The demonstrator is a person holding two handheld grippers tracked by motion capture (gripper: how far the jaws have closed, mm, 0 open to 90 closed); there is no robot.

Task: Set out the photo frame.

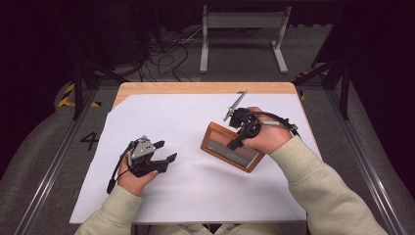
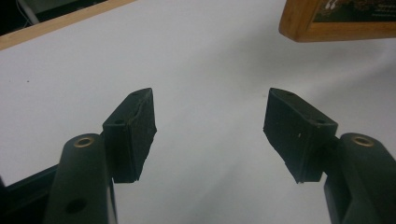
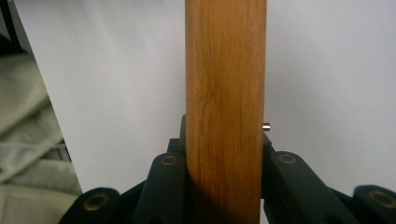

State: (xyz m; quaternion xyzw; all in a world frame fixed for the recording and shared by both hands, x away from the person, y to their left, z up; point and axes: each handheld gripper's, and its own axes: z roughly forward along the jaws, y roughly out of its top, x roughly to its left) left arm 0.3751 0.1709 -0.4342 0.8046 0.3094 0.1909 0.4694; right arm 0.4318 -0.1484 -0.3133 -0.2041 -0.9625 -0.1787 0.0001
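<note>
High view: wooden frame (image 1: 230, 148) lies right of centre on the tabletop (image 1: 195, 196), long axis diagonal. My right tool (image 1: 238, 139) clamps its edge; left tool (image 1: 164, 152), jaws wide and empty, sits well apart.

Bright overhead light, dark bkgd, soft.

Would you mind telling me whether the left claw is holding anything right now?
No, the left claw stands wide open above the white sheet, with nothing between its jaws.
</note>
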